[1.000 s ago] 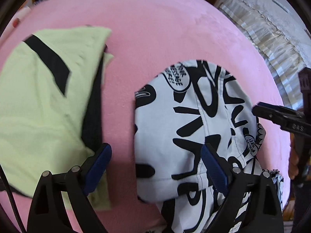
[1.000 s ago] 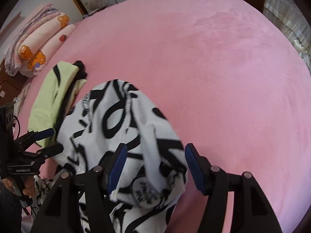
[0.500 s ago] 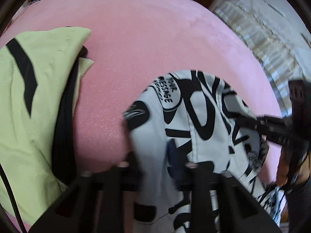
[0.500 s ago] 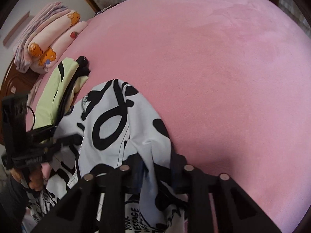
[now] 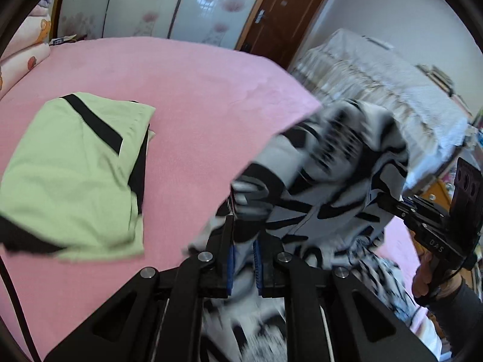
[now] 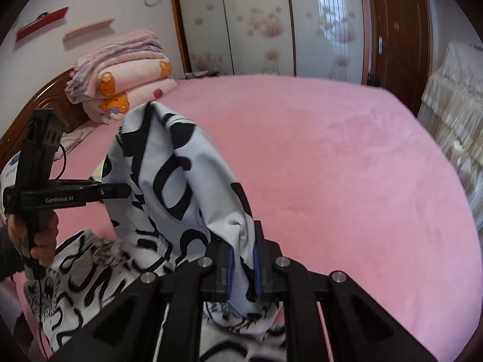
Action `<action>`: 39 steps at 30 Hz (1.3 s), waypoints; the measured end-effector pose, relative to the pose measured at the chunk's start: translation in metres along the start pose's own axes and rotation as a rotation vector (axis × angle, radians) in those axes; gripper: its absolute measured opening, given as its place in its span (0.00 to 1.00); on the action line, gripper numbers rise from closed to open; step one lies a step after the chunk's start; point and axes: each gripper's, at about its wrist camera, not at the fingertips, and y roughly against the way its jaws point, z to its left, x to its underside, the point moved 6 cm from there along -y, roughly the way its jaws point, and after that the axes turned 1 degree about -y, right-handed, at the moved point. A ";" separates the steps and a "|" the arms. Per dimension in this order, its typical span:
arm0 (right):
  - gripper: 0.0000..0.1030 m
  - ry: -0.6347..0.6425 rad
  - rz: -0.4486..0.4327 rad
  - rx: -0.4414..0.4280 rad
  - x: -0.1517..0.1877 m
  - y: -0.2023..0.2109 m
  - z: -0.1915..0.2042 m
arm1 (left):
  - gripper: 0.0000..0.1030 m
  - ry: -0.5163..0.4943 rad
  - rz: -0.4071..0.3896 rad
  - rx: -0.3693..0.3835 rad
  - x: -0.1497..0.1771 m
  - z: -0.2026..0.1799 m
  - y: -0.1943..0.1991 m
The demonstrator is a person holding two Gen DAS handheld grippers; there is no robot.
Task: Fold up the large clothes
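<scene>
Your left claw (image 5: 244,264) and right claw (image 6: 243,267), jaws just closed, each pinch the black-and-white shirt (image 6: 181,181), stretched lengthwise between them above the pink bed (image 6: 347,166), its rest hanging down.

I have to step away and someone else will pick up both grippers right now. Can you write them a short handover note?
Left gripper: shut on the black-and-white printed garment, its fingers having just closed on the cloth.
Right gripper: shut on the same garment, a fold pinched between its fingers, which also just closed.
The garment hangs between both grippers above the pink bed; its lower part trails at the near edge.
Done: a green-and-black garment lies folded on the bed.
Left: spread the printed garment out and fold it.
</scene>
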 end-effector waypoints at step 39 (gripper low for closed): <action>0.64 -0.532 0.156 -0.027 0.231 0.165 0.048 | 0.79 0.331 0.122 0.065 0.255 -0.022 0.134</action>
